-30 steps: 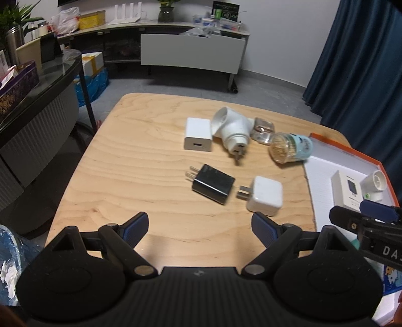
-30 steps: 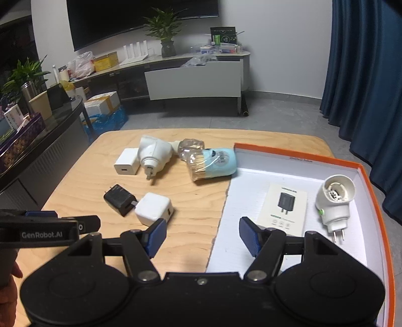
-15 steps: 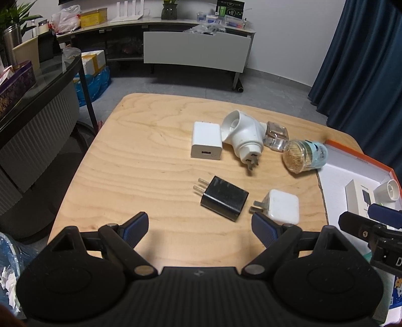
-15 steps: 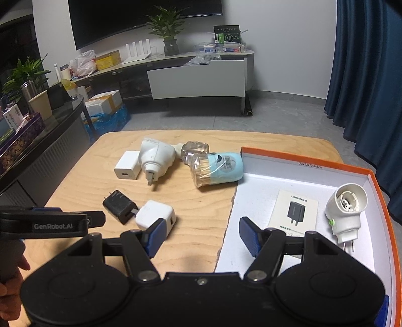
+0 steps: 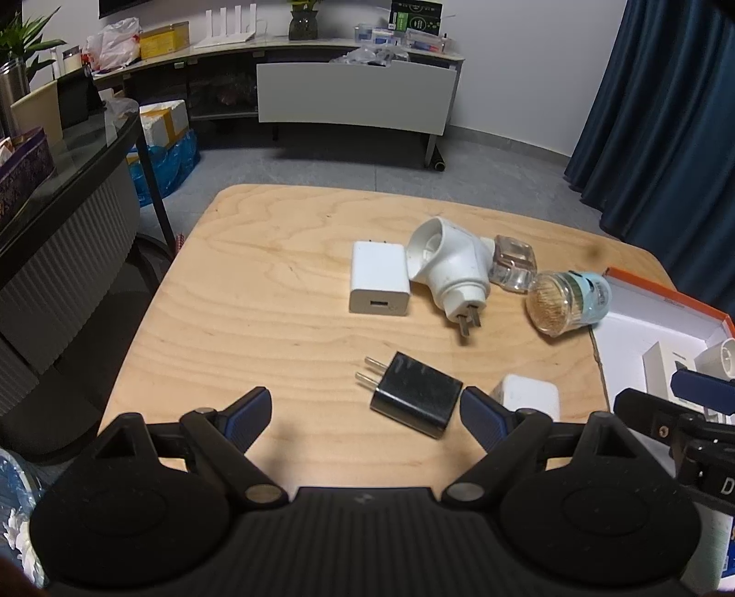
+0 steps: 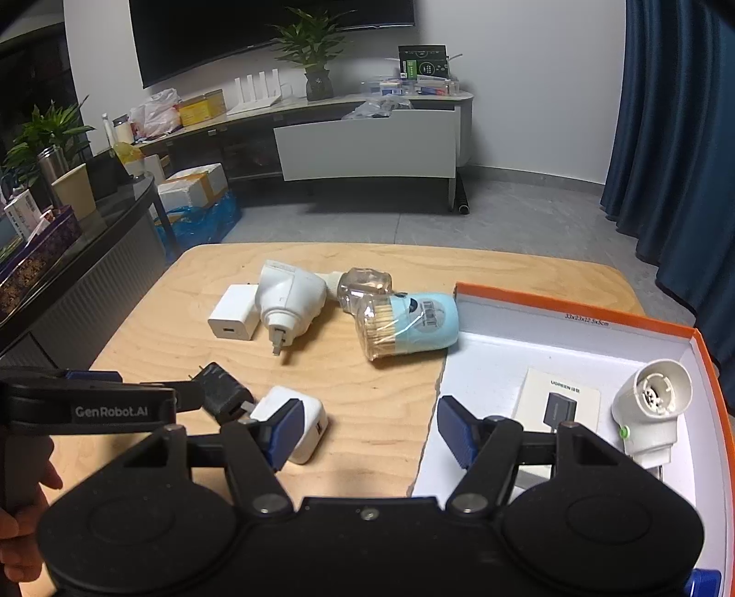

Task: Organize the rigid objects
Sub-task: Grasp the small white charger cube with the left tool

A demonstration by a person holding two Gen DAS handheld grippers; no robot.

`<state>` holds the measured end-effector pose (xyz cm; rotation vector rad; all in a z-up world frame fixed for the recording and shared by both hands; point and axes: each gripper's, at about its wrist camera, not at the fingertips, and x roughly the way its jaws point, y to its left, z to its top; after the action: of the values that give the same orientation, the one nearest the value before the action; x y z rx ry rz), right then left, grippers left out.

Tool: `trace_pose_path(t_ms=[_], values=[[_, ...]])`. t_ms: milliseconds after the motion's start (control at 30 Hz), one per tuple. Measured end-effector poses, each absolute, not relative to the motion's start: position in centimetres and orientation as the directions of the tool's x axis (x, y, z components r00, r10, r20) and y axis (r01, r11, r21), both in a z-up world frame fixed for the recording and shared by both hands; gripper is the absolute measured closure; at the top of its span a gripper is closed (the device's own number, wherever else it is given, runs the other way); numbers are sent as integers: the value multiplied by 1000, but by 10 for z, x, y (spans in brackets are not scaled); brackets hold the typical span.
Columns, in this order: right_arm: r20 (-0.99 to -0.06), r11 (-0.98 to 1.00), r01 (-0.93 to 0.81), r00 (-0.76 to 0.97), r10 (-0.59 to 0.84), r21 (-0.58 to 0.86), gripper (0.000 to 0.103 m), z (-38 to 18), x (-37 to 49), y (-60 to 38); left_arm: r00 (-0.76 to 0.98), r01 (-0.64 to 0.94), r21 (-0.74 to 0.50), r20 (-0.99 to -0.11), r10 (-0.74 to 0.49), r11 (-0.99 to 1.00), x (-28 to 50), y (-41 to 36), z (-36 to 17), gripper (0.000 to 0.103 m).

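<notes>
On the table (image 5: 257, 294), the flat charger (image 5: 379, 278) lies far left, with the plug-in vaporizer (image 5: 452, 266) touching its right side. The small bottle (image 5: 513, 264) sits against the vaporizer's right. The toothpick jar (image 5: 567, 302) lies on its side further right, against the box (image 6: 574, 307). Nearer, the two-prong adapter (image 5: 415, 400) lies left of the cube charger (image 5: 528, 396). In the box, the booklet (image 6: 558, 399) lies left of the socket adapter (image 6: 652, 408).

Room behind the wooden surface (image 5: 257, 321)

A potted plant (image 6: 312, 55) stands on the long sideboard (image 6: 367, 137); dark blue curtains (image 6: 680, 137) hang at the right; a black screen (image 6: 257, 32) is on the wall.
</notes>
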<state>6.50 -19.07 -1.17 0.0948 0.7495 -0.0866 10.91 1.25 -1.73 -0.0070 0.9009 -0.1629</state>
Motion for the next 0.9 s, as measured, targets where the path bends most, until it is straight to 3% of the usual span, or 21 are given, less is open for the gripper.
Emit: trace_pose_path(t_ms=[900], values=[[-676,984,149,736,-42,102,25,-18,83,-219,606,116,-41,-789,-103,992,197,-2,-37,11]])
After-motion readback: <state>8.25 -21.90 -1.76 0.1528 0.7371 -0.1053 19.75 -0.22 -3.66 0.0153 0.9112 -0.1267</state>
